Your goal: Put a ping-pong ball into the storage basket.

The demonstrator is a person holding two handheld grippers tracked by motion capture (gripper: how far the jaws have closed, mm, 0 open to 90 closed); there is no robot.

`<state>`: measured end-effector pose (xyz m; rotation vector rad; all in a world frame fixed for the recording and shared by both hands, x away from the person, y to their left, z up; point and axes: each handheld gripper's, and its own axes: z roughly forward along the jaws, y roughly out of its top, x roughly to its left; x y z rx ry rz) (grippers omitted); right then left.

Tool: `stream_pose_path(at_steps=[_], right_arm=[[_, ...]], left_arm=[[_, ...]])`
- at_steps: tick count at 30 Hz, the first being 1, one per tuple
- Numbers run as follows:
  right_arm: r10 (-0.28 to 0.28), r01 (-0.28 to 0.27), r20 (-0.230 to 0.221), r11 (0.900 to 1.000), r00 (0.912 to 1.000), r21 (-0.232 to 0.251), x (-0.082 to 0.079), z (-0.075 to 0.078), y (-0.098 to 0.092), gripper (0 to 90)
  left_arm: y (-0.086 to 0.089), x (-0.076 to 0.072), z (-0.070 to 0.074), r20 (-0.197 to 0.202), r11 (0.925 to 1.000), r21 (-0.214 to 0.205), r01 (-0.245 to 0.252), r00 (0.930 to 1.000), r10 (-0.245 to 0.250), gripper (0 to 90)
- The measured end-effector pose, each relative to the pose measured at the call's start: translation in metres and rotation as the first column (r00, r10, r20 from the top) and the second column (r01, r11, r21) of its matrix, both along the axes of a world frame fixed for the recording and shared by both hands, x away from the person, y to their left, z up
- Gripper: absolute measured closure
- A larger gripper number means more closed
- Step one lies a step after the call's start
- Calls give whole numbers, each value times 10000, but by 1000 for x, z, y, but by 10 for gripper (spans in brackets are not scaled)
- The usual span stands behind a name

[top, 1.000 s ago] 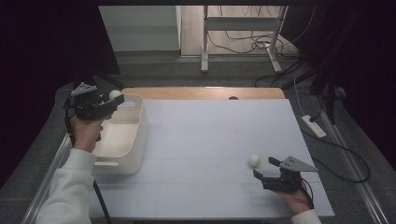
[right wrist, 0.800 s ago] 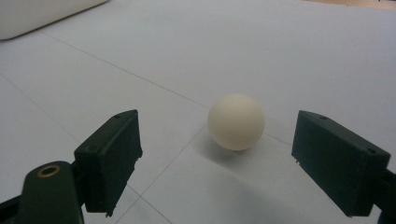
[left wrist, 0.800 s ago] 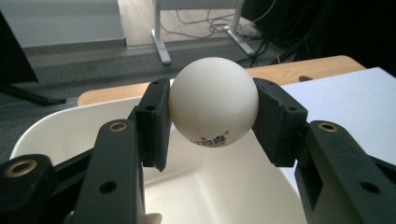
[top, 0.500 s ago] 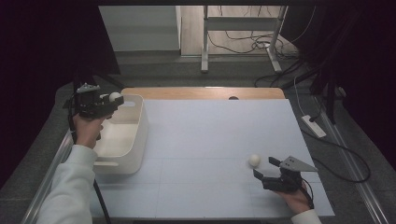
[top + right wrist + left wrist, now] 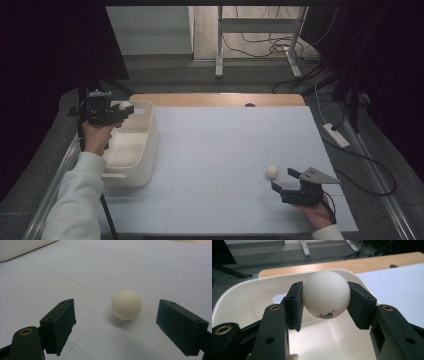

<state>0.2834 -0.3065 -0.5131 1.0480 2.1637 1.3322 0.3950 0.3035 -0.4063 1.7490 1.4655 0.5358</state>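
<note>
Two white balls, two grippers, one white bin and one table make up the scene.

The left gripper point(image 5: 122, 111) is clenched on the first ball point(image 5: 124, 105). In the left gripper view its two black jaws press against opposite sides of that ball point(image 5: 326, 294), which bears a small red and black print on its underside. The ball hangs above the open bin point(image 5: 249, 297), over its far end, clear of the floor and walls of the bin. From above, the bin point(image 5: 145, 145) stands at the left edge of the table point(image 5: 225, 130), long side running away from the person, and a hand point(image 5: 95, 137) with a white sleeve carries the gripper over the bin's far left corner.

The second ball point(image 5: 272, 171) lies on the table near the front right, well apart from the bin. The right gripper point(image 5: 284, 181) is released: its jaws stand wide, pointing toward this ball. In the right gripper view the ball point(image 5: 126, 304) rests on the table surface ahead of the two pads point(image 5: 60, 322), roughly centred between their lines but farther out than their tips, touching neither. A corner of the bin point(image 5: 22, 247) shows at the top left of that view.
</note>
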Motion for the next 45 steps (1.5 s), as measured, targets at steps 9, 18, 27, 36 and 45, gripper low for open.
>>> stream_pose_path(at_steps=[9,18,27,36,45], right_arm=[[7,-7,-13,10000,10000,-4,0,0,0,159],[13,-13,-2,10000,10000,0,0,0,0,159],[16,-16,-9,10000,10000,-11,0,0,0,159],[29,-29,-9,10000,10000,-3,0,0,0,159],[8,-8,-22,10000,10000,11,0,0,0,158]], left_arm=[[-1,1,-1,-105,9998,145,130,9999,-128,498],[0,-1,0,11,10000,54,22,10000,-22,493],[-3,-2,4,268,9991,11,-414,9988,413,157],[-4,-6,7,491,9997,-231,-1,9988,12,146],[-11,-11,14,747,9989,-324,334,9967,-309,151]])
